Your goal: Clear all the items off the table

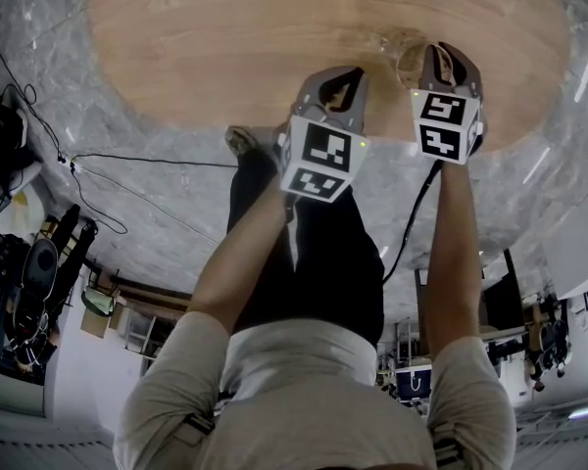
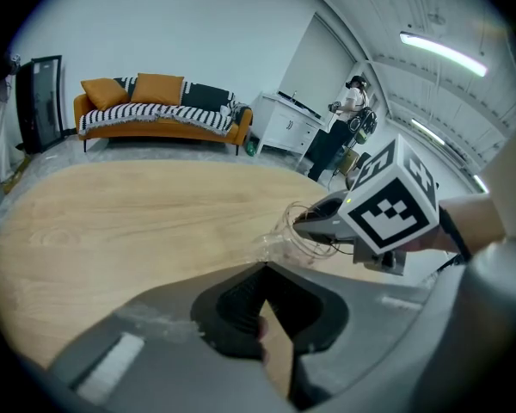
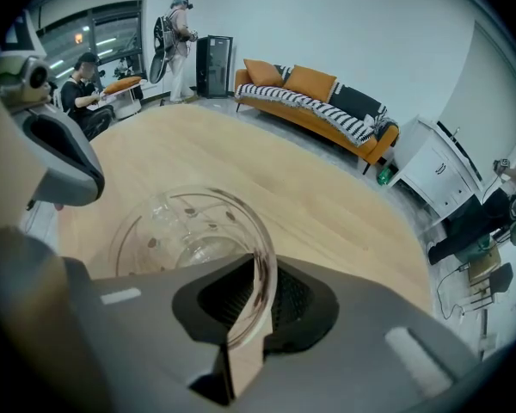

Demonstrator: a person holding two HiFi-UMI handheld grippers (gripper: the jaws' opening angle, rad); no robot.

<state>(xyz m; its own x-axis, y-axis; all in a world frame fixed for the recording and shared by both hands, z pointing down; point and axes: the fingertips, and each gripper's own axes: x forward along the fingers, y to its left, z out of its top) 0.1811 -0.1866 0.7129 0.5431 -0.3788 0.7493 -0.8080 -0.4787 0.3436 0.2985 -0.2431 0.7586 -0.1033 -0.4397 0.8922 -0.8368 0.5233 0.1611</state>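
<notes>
A clear drinking glass (image 3: 185, 231) with small dark spots is tipped over the near edge of the round wooden table (image 1: 274, 37). My right gripper (image 3: 254, 304) is shut on its rim, one jaw inside and one outside. The head view shows the glass (image 1: 409, 62) just left of the right gripper (image 1: 441, 62). In the left gripper view the glass (image 2: 292, 231) hangs from the right gripper (image 2: 327, 222). My left gripper (image 2: 262, 317) is shut with nothing between its jaws. It hovers at the table's near edge, left of the right one (image 1: 338, 91).
An orange sofa (image 2: 159, 110) with a striped throw stands beyond the table, and a white cabinet (image 2: 284, 123) is to its right. Black cables (image 1: 127, 164) run over the marbled floor. Two people (image 3: 176, 46) are at the far left of the room.
</notes>
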